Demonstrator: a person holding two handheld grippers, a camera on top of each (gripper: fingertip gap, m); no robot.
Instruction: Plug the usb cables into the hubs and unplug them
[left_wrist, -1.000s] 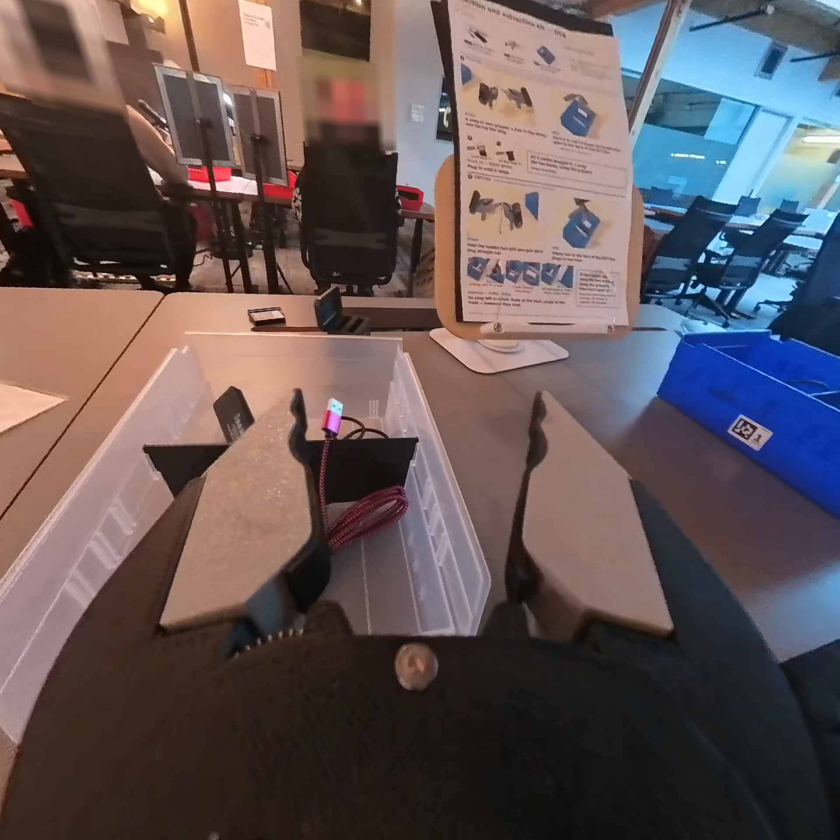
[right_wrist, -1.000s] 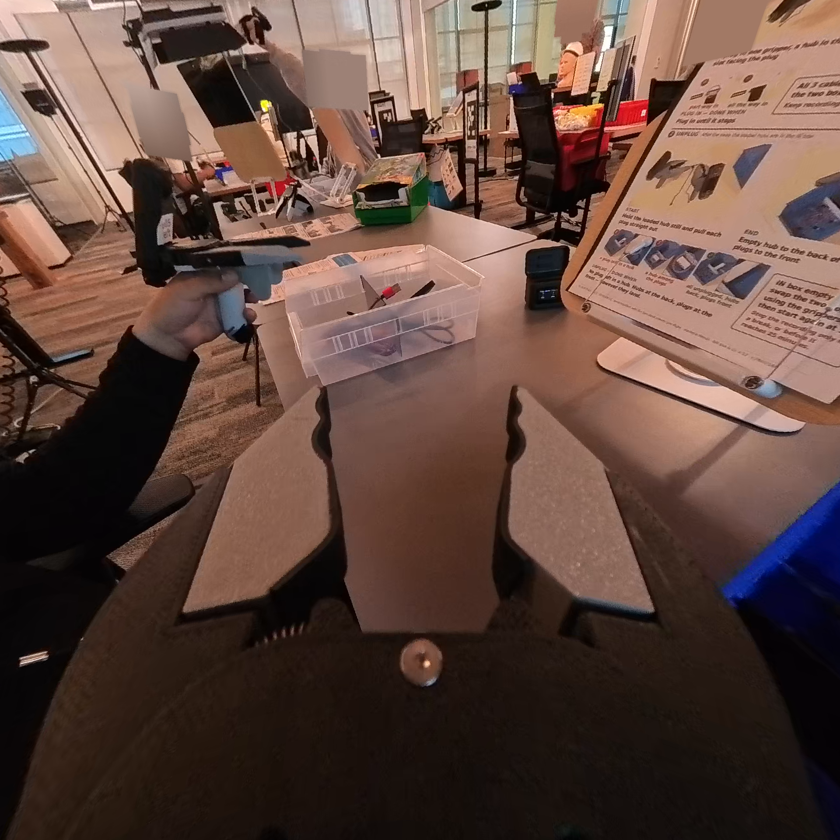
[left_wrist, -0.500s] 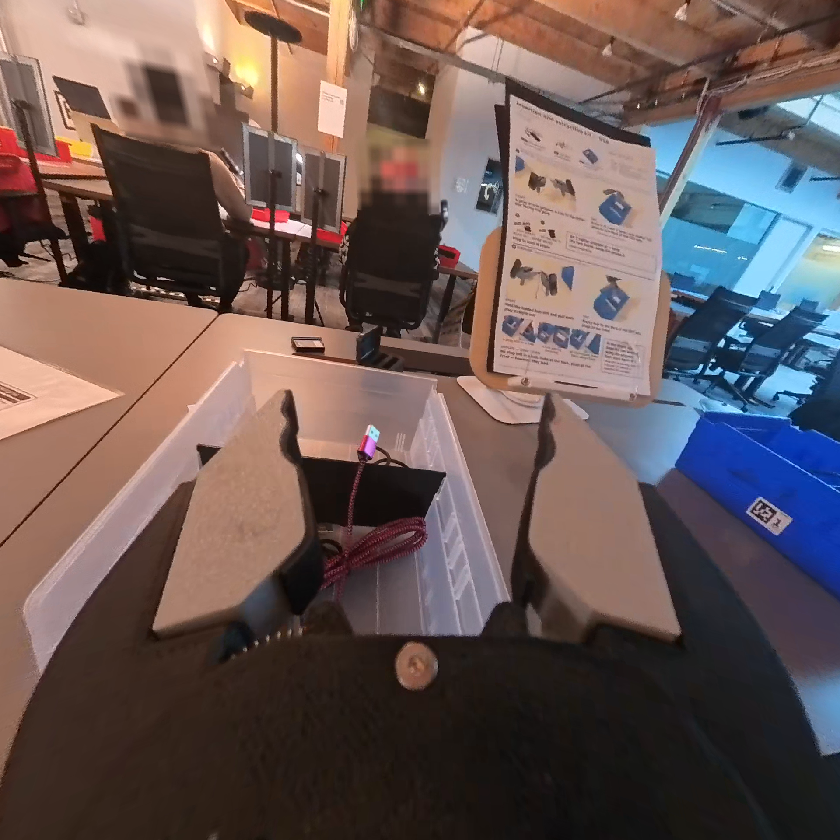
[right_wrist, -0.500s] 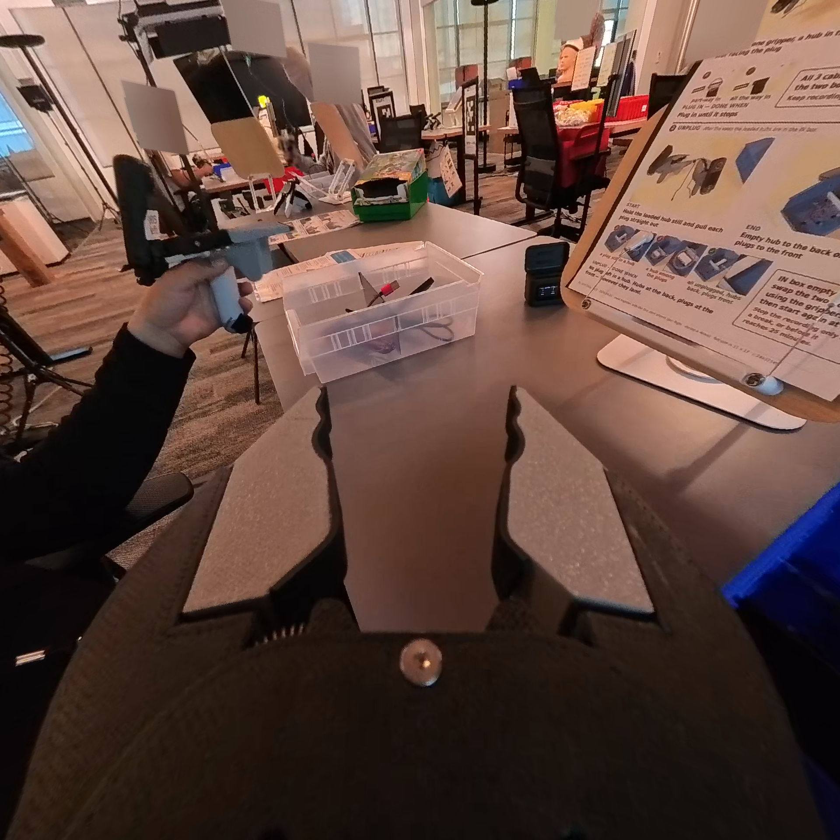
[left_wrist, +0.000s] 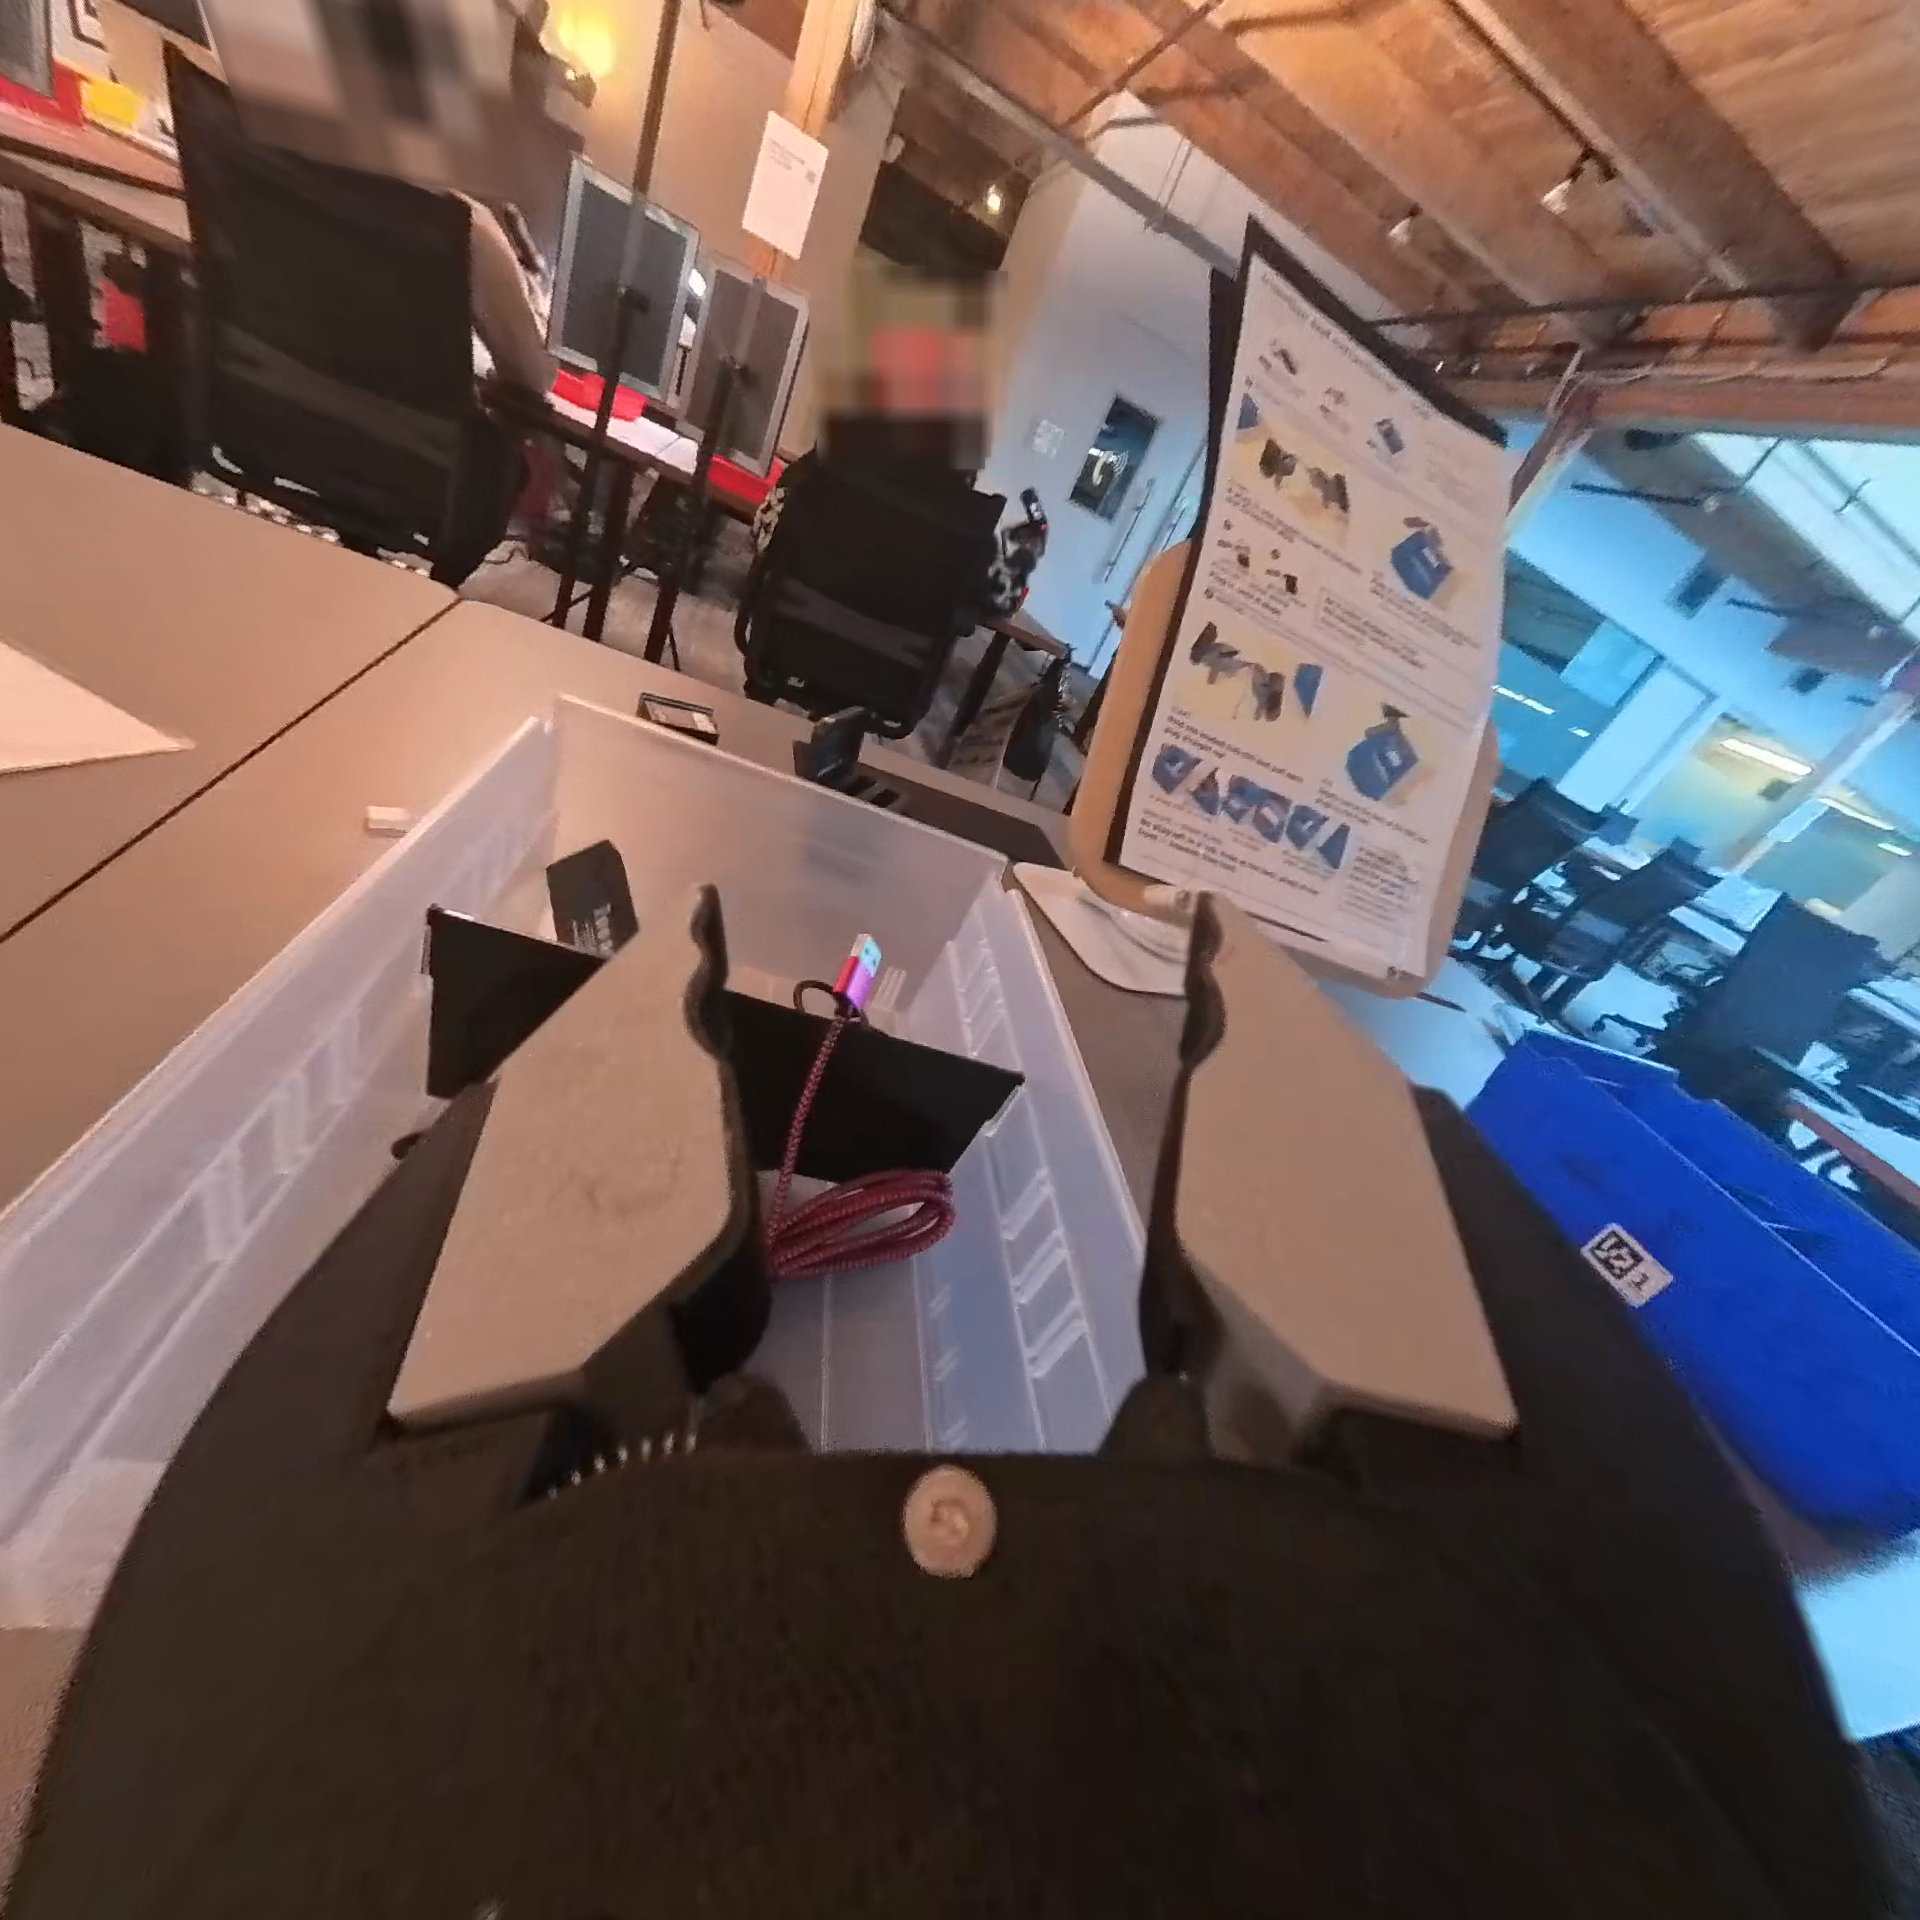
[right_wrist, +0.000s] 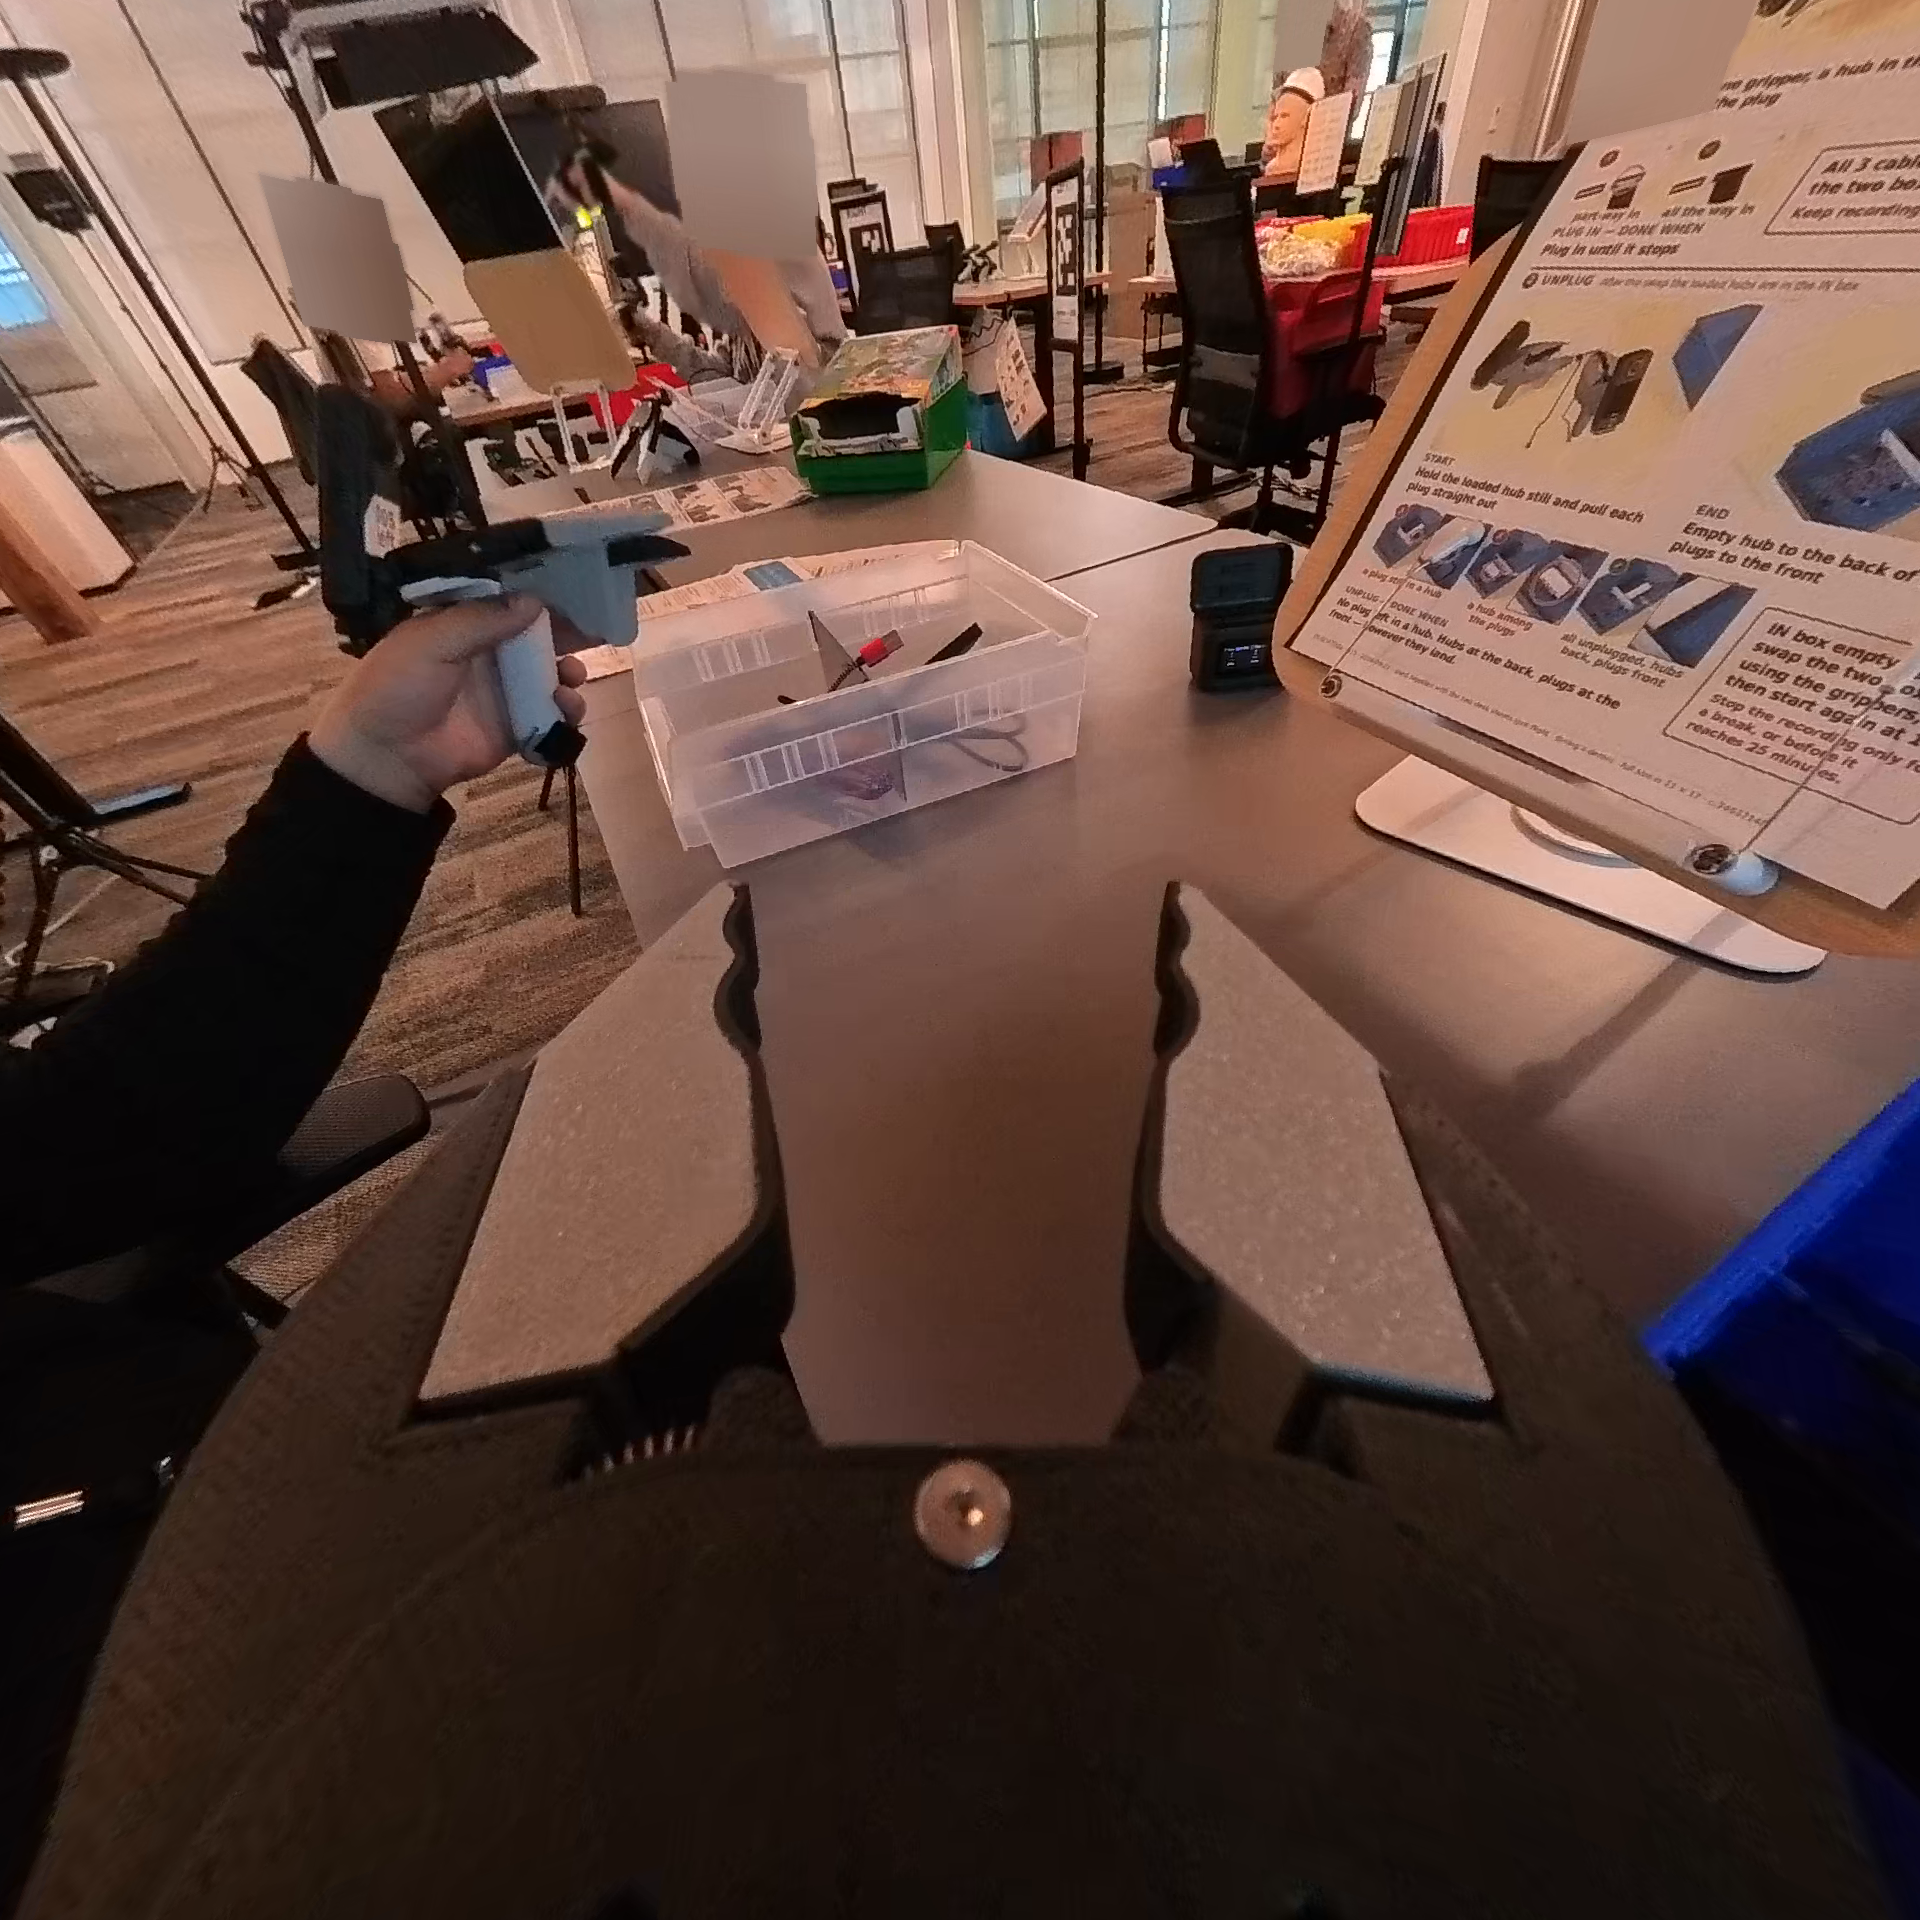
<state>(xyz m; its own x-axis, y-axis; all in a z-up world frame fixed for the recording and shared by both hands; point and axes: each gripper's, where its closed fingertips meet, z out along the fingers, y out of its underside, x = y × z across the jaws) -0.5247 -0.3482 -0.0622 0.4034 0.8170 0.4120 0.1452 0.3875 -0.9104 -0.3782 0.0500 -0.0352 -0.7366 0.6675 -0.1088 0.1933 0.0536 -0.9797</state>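
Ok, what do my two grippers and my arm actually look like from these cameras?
Both the left gripper and the right gripper have a textured black body, a round silver screw at its centre, and two flat grey fingers with black wavy inner edges. Seen from the right wrist view, the left gripper has a pale grey handle. The arm wears a long black sleeve.

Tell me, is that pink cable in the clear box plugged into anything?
Not plugged in. The pink cable's plug sticks up free in the air above the black divider of the clear box, with its metal end bare.
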